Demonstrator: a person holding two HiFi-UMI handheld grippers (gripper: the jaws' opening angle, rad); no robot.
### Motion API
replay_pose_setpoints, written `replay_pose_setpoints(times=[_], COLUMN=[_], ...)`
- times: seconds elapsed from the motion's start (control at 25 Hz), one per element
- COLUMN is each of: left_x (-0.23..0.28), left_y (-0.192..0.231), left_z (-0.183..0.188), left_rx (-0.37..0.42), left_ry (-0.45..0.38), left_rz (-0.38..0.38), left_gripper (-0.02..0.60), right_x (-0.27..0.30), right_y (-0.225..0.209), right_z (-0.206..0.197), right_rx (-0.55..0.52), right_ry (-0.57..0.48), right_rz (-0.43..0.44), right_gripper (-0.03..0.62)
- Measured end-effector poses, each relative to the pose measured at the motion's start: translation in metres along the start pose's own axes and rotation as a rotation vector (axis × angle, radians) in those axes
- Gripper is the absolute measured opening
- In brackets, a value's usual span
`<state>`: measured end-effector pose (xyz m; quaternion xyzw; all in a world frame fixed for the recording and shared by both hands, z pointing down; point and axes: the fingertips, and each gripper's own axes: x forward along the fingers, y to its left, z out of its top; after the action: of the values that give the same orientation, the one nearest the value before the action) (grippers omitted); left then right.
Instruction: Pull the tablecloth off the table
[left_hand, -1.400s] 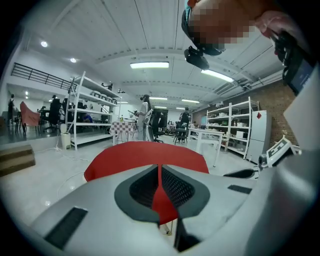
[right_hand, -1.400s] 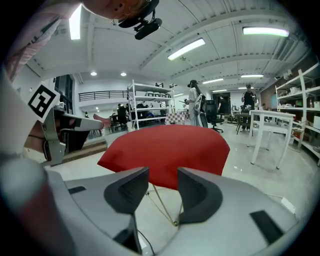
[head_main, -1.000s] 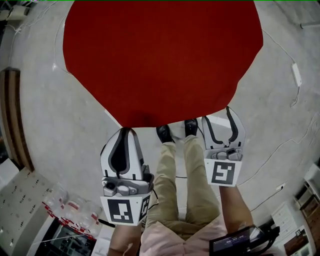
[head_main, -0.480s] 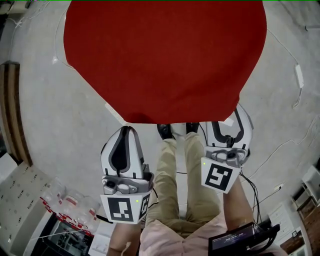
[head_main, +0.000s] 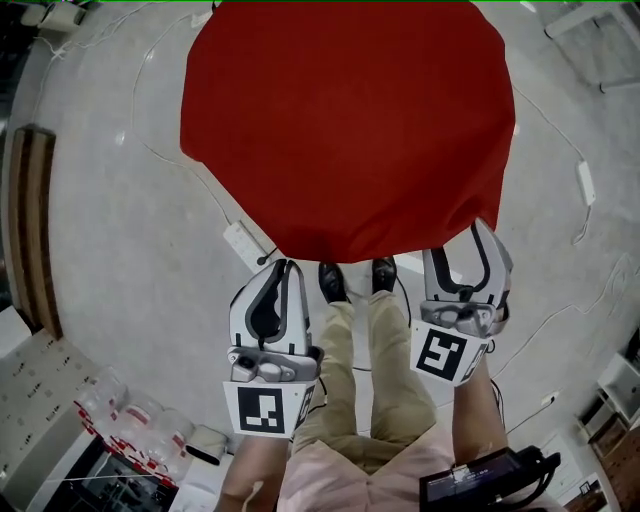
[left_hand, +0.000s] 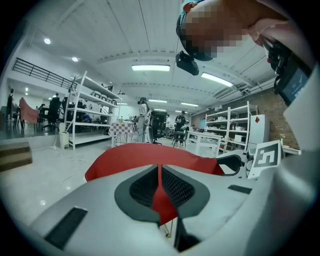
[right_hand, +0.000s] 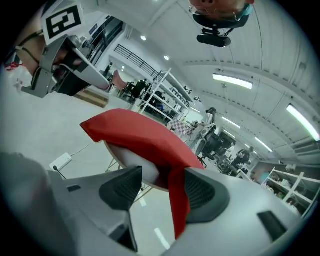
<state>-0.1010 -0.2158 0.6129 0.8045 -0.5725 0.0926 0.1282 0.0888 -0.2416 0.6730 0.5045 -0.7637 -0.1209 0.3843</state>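
Grip is uneven across the two tools at this point. On the left, the left gripper (head_main: 283, 272) has its jaws pressed together on a thin fold of hem. The red fabric is pinched between the pads and hangs out below them. The tablecloth (head_main: 345, 120) lies spread over the round table (right_hand: 131, 159). Its near edge drapes down on the side closest to the person, just ahead of their shoes (head_main: 330, 282). On the right, the right gripper (head_main: 462, 255) stands with its jaws wide. A strip of hem hangs between them and lies against one pad, while the other pad is clear of it, so nothing is clamped on that side.

The right jaws probably need to close on that strip before any real pull, with the hem set deep as on the left. A pull from the left alone would likely skew the cloth and bunch it on the far rim. With both sides held, drawing back low and evenly should let the fabric slide off. A jerk could rock the table on its thin legs. The power strip (head_main: 245, 243) on the floor to the left is something to avoid when stepping back.
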Motion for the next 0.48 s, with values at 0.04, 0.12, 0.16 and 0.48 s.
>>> replay_pose_setpoints(times=[0.04,0.12,0.16,0.48], left_x=[0.002,0.010,0.013,0.011], left_y=[0.004,0.008,0.009,0.012], left_z=[0.000,-0.004,-0.005,0.002], left_rx=[-0.002,-0.006,-0.008,-0.035], left_ry=[0.001,0.006,0.007,0.012], left_rz=[0.000,0.000,0.000,-0.017], left_gripper=[0.040,0.040,0.040,0.040], right_x=[0.003,0.011,0.015,0.026], right_y=[-0.001,-0.001,-0.001,-0.014], right_z=[0.003,0.009,0.014,0.041], right_rx=[-0.010,-0.050,-0.072,-0.159], right_ry=[0.003,-0.019,-0.039,-0.051], right_rz=[0.000,0.000,0.001,0.028], right_gripper=[0.258,0.258,0.258,0.258])
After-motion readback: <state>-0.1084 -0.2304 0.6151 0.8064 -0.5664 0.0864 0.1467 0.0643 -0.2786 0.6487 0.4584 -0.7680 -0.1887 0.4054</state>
